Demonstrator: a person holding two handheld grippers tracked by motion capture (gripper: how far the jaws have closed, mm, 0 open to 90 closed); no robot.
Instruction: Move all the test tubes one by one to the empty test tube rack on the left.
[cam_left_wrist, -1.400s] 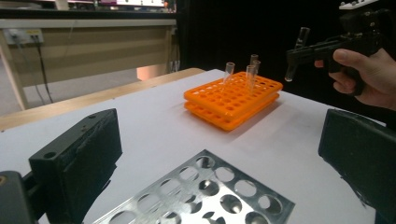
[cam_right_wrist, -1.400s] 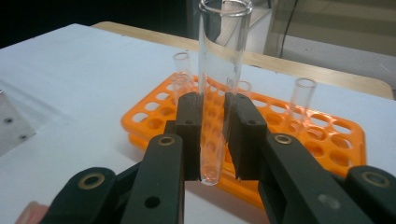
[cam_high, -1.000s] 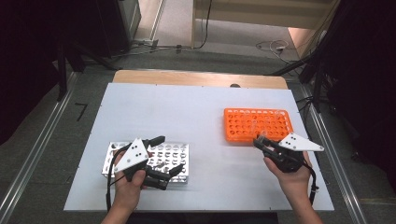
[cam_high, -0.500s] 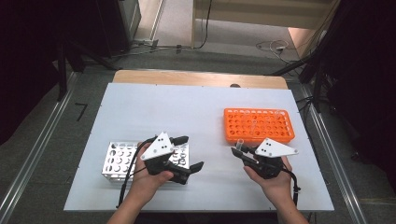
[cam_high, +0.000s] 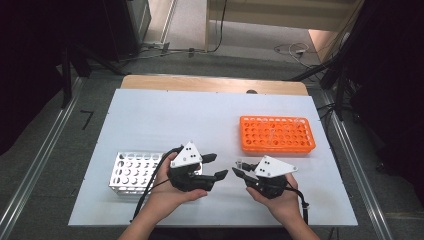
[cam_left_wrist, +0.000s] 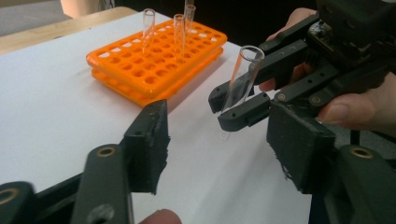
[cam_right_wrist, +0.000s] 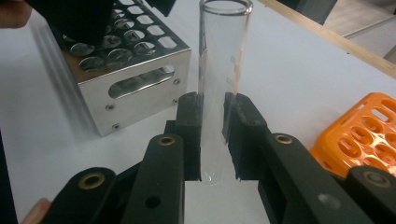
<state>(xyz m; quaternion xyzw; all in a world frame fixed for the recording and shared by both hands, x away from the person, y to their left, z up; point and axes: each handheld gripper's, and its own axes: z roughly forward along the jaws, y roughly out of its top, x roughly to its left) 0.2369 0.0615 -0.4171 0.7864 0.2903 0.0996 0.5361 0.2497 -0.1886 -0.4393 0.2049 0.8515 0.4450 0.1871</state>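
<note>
A clear glass test tube (cam_right_wrist: 219, 60) stands upright between the pads of my right gripper (cam_right_wrist: 214, 135), which is shut on its lower part. From the left gripper view, the same test tube (cam_left_wrist: 243, 74) tilts slightly in the right gripper (cam_left_wrist: 233, 105), just ahead of my own jaws. My left gripper (cam_left_wrist: 224, 149) is open; its jaws have just been closing and its pads touch nothing. Both grippers face each other near the table's front middle, left gripper (cam_high: 215, 166) and right gripper (cam_high: 238, 169) a short gap apart.
An orange tube rack (cam_high: 276, 134) at the right rear holds a few glass tubes (cam_left_wrist: 180, 25). A metal rack (cam_high: 131, 171) with round holes sits at the front left, behind the left hand. The white table top (cam_high: 175, 120) ends at a wooden strip at the back.
The left gripper moved right, off the metal rack, and its jaws narrowed. The right gripper carried the test tube left, away from the orange rack. The two now nearly meet.
</note>
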